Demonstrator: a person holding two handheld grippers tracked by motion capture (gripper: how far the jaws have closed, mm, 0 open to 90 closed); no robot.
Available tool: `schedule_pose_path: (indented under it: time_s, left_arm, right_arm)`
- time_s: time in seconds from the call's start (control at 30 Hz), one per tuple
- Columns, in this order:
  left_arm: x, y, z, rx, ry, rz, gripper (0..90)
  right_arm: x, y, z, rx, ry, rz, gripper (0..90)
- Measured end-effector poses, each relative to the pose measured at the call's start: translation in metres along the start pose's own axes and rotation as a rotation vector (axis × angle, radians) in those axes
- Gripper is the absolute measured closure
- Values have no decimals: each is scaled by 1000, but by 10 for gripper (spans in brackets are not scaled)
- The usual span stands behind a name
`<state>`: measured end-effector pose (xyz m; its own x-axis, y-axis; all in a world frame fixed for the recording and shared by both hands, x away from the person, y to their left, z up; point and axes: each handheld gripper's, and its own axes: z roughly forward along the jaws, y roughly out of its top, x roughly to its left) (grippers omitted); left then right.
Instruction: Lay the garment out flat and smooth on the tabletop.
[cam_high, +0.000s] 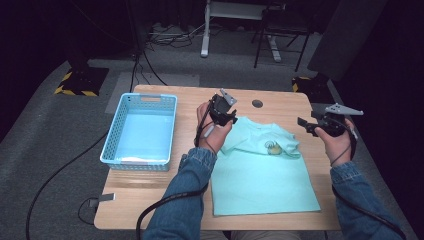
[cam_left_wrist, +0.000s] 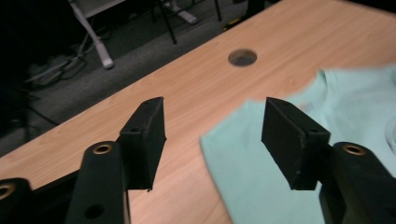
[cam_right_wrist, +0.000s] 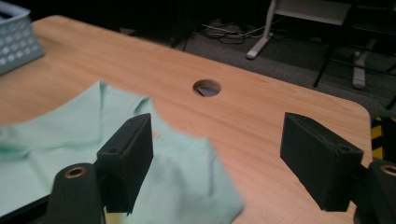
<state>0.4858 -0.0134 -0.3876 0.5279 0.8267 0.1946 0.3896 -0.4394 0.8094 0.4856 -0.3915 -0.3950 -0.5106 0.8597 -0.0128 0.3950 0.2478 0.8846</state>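
floor: grey carpet (cam_high: 60, 130) | desk legs (cam_high: 205, 30) behind | hazard-striped base (cam_high: 75, 90) | room dark

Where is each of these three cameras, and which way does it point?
High view: above the person's side, looking down on table, basket, T-shirt; forearms, left gripper, right gripper.
Left gripper view: between its open jaws, toward shirt and cable hole.
Right gripper view: likewise; basket corner.
Both share shirt, hole.

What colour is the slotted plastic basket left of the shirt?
Light blue; the slotted plastic basket shows best in the high view.
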Motion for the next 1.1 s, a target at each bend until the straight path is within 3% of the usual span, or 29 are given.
schedule_pose_path:
  time_s: [0.03, 0.1, 0.2, 0.37, 0.47, 0.57, 0.7, 0.77, 0.93, 1.1]
  left_arm:
    - [-3, -9, -2, 20, -19, 3, 391]
    - [-10, -32, -4, 66, -62, -28, 393]
    - [-24, -65, -5, 122, -131, -74, 393]
    - [-48, -100, -9, 189, -187, -65, 387]
    - [-58, -114, -7, 210, -204, -53, 377]
    - [-65, -122, -4, 207, -204, -13, 351]
    - [-68, -123, -4, 194, -227, -24, 347]
    - [-70, -126, -6, 190, -256, -37, 349]
    - [-80, -126, -21, 231, -302, 19, 389]
    - [-82, -123, -15, 197, -276, -2, 352]
  right_arm:
    - [4, -5, -3, 9, 12, -26, 257]
    - [13, -21, -6, 43, 37, -54, 256]
    - [24, -50, -6, 100, 74, -64, 257]
    - [39, -90, 1, 208, 150, -82, 257]
    - [42, -106, 6, 265, 163, -106, 257]
    - [42, -115, 8, 289, 174, -111, 230]
    - [43, -119, 0, 295, 161, -108, 230]
    - [46, -123, -8, 300, 147, -99, 230]
    - [59, -130, -34, 370, 166, -111, 234]
    - [49, -129, -31, 322, 157, -66, 209]
